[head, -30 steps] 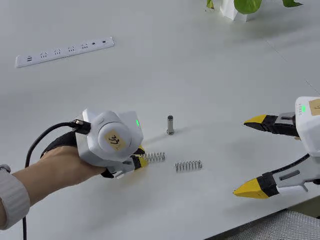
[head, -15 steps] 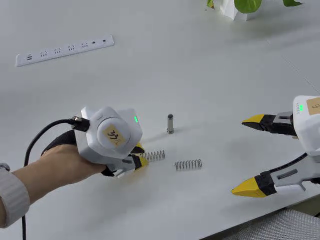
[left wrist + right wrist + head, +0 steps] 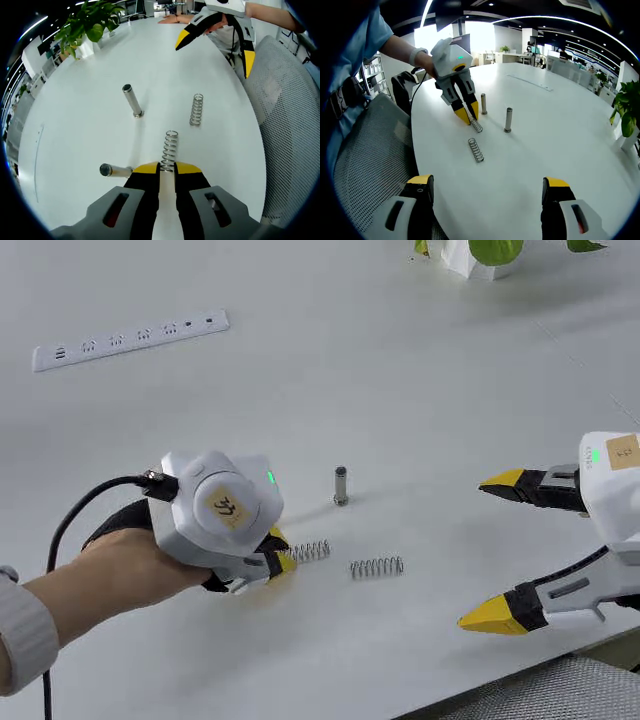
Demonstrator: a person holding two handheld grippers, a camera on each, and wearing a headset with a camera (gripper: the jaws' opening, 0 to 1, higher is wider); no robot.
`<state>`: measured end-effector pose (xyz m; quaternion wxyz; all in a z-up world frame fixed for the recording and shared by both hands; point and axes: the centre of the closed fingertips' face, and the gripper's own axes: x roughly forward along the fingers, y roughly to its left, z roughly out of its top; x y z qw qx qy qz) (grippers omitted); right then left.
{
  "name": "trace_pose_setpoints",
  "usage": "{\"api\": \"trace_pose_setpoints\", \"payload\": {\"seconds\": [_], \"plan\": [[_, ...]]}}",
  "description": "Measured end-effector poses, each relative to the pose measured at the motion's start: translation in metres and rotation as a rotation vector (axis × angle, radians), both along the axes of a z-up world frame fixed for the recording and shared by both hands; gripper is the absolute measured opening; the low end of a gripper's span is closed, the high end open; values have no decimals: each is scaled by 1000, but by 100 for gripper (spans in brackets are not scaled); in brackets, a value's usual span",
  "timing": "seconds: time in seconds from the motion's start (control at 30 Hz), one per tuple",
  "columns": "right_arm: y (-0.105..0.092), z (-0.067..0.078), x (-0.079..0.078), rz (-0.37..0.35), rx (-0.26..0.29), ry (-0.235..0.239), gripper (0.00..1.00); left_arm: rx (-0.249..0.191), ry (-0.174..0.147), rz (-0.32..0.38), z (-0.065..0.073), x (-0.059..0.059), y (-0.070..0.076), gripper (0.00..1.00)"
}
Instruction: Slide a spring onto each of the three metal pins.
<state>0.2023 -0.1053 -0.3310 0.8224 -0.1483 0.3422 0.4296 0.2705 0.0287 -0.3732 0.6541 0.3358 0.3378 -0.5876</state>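
The left gripper (image 3: pixel 167 168) pinches a spring (image 3: pixel 170 148) at lower centre, a pin (image 3: pixel 113 170) partly hidden beside it; the right gripper (image 3: pixel 475 552) gapes wide.

Head view: from above, facing forward and down on the tabletop (image 3: pixel 400 370). Left gripper view: low, apparently near the surface, facing right. Right gripper view: farther back, facing left. All share the upright pin (image 3: pixel 341 486) and loose spring (image 3: pixel 377 567).
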Motion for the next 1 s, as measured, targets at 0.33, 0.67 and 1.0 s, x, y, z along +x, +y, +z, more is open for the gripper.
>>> {"api": "trace_pose_setpoints", "payload": {"seconds": [0.33, 0.67, 1.0], "plan": [[4, 1, -2, 12, 2, 1, 89, -75, 31, 96, 5, -3, 4, 7], [13, 8, -1, 31, 4, -9, 89, -160, 39, 194, 16, -9, 13, 7], [37, 15, -2, 70, 25, -19, 88, -226, 14, 225, 37, -22, 27, 7]]}}
